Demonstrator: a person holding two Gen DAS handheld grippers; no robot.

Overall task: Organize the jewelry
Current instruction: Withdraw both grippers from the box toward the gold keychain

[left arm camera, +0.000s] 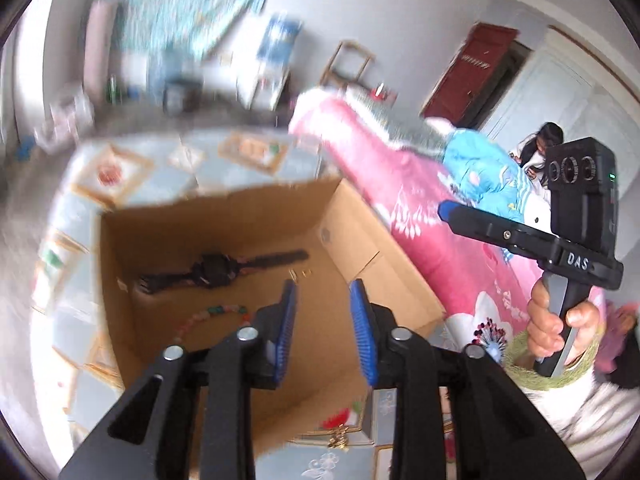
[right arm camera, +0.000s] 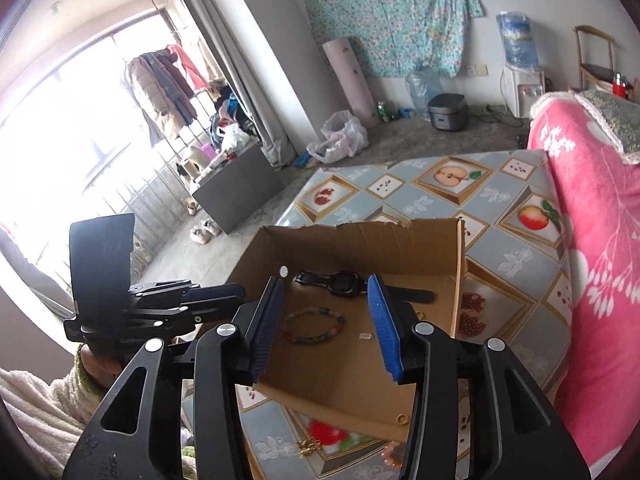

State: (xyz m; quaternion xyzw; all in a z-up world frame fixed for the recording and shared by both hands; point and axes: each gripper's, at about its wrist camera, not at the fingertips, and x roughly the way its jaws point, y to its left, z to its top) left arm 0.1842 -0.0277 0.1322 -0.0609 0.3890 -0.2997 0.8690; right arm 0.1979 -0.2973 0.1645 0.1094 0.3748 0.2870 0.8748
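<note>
Right wrist view: right claw (right arm camera: 326, 320) parted, empty, above box (right arm camera: 458, 256).

Left tool (left arm camera: 323, 286) hangs empty over cardboard box (left arm camera: 360, 216) holding watch (left arm camera: 216, 270).

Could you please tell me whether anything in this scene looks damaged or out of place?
The cardboard box has a ragged, torn top edge. A gold ring and a gold trinket lie outside it, while the watch and bead bracelet sit inside.

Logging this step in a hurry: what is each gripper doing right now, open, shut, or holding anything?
Left gripper: open, nothing between its pads.
Right gripper: open, nothing held, above the cardboard box.
</note>
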